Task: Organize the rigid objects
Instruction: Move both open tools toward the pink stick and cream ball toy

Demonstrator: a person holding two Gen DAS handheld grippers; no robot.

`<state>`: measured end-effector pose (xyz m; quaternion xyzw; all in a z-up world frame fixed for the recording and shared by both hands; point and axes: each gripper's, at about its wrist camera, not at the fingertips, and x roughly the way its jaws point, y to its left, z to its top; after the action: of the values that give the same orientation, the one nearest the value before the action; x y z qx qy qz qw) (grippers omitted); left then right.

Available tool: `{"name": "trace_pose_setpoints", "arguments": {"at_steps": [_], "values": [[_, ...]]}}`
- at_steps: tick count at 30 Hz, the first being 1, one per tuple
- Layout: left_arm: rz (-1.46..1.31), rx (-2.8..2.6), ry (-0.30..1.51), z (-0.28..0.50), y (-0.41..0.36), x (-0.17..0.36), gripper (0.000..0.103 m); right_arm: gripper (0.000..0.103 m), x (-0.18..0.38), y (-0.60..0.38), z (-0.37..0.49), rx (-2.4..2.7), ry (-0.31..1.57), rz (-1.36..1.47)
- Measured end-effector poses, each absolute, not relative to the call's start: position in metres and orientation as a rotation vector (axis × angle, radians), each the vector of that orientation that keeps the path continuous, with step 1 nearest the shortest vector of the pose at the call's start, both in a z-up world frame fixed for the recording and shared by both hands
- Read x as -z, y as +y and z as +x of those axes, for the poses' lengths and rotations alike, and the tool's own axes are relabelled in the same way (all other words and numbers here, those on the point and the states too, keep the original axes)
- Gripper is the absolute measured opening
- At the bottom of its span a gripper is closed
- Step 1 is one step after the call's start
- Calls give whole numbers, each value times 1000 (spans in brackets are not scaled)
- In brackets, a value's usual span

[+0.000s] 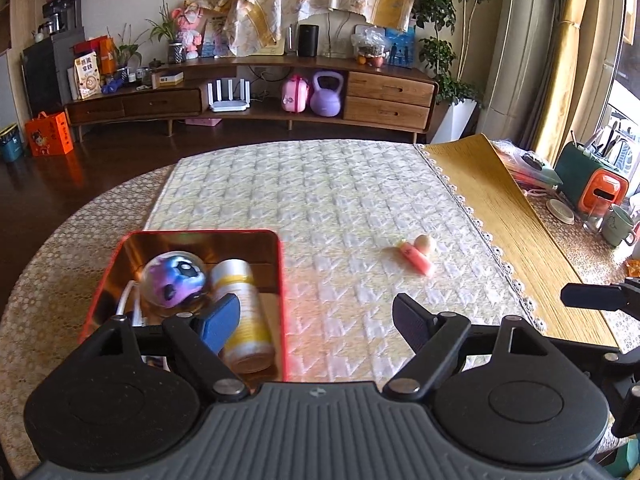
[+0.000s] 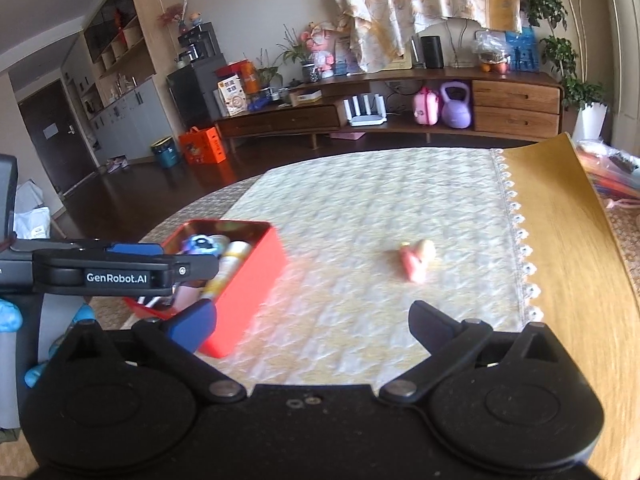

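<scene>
Left wrist: left gripper spread, nothing between jaws. Red tin holds purple ball and yellow-white bottle; pink tube lies right of tin.

Right wrist: right gripper spread wide, empty; tin left, tube right of it.

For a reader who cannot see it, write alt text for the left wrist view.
An open left gripper hovers empty above a quilted table cover. To its left, a red tin holds a purple ball toy and a white-and-yellow bottle; a small pink tube lies outside on the cover.
</scene>
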<state>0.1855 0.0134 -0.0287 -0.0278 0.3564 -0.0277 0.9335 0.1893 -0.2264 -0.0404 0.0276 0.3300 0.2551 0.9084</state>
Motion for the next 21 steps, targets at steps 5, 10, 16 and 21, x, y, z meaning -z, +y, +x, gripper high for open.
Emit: {"name": "trace_pose_setpoints", "arguments": {"at_steps": [5,10,16,21], "values": [[-65,62,730,203,-2,37,84,103,49,-239,201,-489,675,23],[-50,83,727,225,-22,48,84,103,54,-261,230,-442,685,24],[-39,108,739,251,-47,65,84,102,62,-280,268,-389,707,26],[-24,121,754,273,-67,81,84,100,72,-286,299,-376,737,45]]}}
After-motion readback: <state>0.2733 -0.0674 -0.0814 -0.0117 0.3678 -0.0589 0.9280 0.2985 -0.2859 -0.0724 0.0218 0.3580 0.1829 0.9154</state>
